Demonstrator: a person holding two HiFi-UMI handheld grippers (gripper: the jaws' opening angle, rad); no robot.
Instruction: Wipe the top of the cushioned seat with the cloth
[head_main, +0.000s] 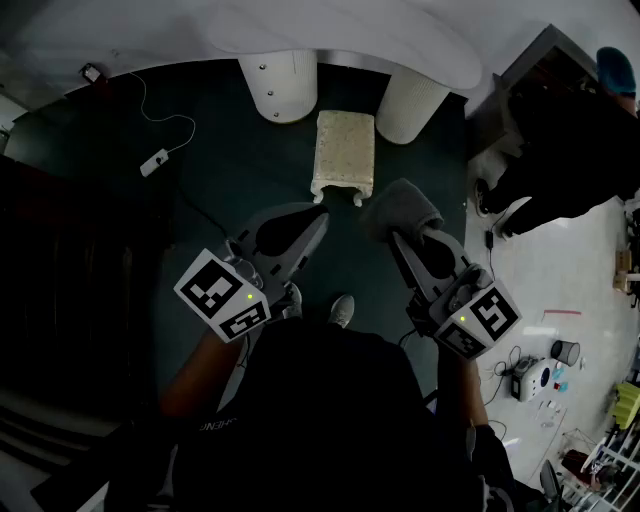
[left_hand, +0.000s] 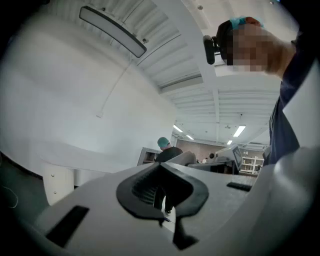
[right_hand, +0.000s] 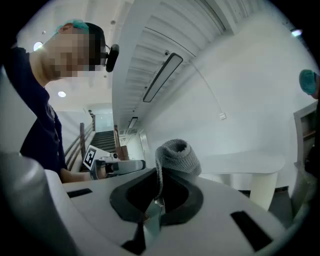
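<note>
The cushioned seat (head_main: 345, 150) stands on the floor (head_main: 250, 180), ahead of and below both claws. The left claw (left_hand: 162, 195) is clenched on nothing. The right claw (right_hand: 159, 197) clamps the grey cloth (right_hand: 177, 155), which bunches above its tips. Its bite looks thin, so a dragging wipe could pull the cloth free. Neither gripper view shows the seat.

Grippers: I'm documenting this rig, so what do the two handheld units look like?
Both the left gripper and right gripper are light grey tapering shells with black-lined fingers. Each carries a white cube printed with black square markers.
</note>
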